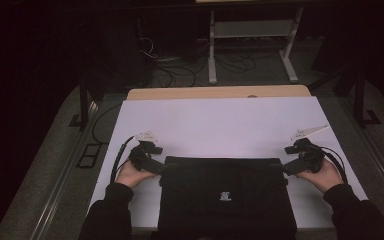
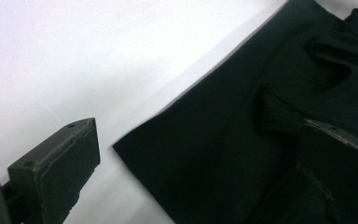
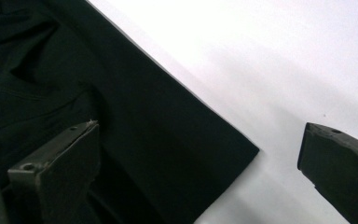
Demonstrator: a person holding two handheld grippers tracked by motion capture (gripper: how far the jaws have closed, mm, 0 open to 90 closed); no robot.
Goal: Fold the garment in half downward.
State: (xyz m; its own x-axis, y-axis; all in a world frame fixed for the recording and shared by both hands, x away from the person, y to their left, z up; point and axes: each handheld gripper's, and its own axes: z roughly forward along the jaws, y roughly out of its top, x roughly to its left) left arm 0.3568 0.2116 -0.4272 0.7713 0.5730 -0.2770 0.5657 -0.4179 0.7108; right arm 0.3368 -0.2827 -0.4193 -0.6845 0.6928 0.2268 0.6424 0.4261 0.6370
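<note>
A black folded garment (image 1: 225, 197) with a small white logo (image 1: 224, 195) lies flat at the near middle of the white table (image 1: 220, 125). My left gripper (image 1: 156, 167) is at its far left corner, open. In the left gripper view that corner of the garment (image 2: 242, 116) lies between the jaws of the left gripper (image 2: 196, 163), one jaw over bare table and one over the cloth. My right gripper (image 1: 286, 169) is open at the far right corner. In the right gripper view the right gripper (image 3: 200, 163) straddles the garment (image 3: 135, 116) the same way.
A wooden strip (image 1: 215, 92) borders the table's far edge. Beyond it, cables (image 1: 180, 72) lie on the dark floor below a white stand (image 1: 250, 30). Black posts stand at the left (image 1: 83, 105) and right (image 1: 360, 95) of the table.
</note>
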